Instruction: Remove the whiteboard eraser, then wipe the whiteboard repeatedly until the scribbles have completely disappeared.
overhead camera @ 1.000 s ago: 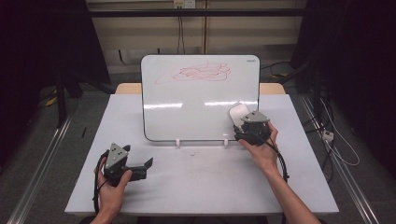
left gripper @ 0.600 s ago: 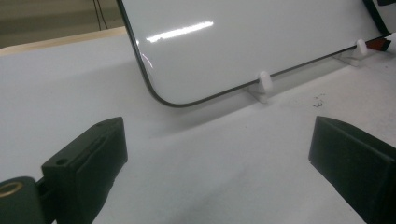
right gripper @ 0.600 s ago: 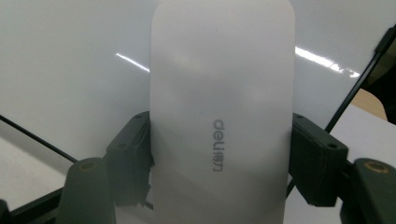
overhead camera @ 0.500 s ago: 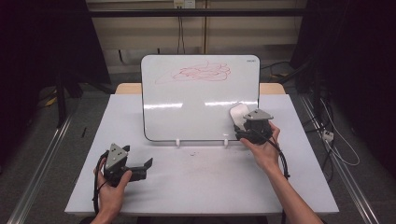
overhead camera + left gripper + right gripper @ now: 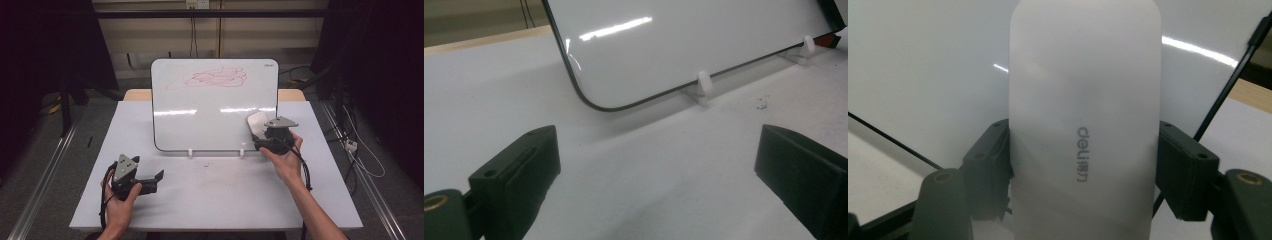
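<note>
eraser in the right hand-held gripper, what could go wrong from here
1. The whiteboard stands upright on two small white clip feet; a hard push with the eraser might tip or slide it.
2. The right hand-held gripper clamps the smooth eraser only by its sides, so it could twist or slip when wiping.
3. The red scribble sits near the board's top edge, and the left hand-held gripper rests open, away from the board, not bracing it.

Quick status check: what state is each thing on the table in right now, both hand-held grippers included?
Whiteboard: upright on its clips, red scribble near the top, not wiped.
Eraser: clamped between the jaws, raised in front of the whiteboard's lower right corner.
Right hand-held gripper: shut on the eraser.
Left hand-held gripper: open, holding nothing, low over the table.
</note>
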A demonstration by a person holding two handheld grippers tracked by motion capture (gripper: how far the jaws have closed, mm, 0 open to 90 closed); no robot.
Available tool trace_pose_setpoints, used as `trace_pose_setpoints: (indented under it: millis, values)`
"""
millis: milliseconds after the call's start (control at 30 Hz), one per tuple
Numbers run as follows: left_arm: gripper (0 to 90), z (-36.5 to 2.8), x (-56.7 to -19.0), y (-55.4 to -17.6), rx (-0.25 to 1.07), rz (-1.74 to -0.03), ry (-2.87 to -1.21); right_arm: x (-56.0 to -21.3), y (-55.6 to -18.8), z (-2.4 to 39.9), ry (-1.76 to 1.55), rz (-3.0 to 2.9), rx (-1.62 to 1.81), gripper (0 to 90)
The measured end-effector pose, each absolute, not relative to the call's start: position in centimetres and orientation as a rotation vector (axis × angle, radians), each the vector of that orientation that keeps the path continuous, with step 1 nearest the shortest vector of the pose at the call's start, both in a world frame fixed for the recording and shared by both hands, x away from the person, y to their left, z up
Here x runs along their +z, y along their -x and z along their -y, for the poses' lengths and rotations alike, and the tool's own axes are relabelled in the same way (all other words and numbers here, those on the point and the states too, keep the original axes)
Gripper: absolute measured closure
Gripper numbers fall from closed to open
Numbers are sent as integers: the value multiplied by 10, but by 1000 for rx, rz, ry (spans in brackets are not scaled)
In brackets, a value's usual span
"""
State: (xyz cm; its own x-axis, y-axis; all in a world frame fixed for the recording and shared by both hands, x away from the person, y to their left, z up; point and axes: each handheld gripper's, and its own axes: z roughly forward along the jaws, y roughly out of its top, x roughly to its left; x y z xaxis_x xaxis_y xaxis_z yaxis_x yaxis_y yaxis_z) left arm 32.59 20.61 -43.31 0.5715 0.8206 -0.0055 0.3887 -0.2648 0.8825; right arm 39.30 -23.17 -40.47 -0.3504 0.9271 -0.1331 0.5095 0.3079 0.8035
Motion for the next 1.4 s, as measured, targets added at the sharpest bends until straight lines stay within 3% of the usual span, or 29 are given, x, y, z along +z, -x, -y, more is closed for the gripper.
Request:
trace_pose_setpoints:
  millis: [1400]
  values:
    - [44,-220,-433,-328,576,-1026,-1837,-363,-373,226,-1134,-1880,1080,315]
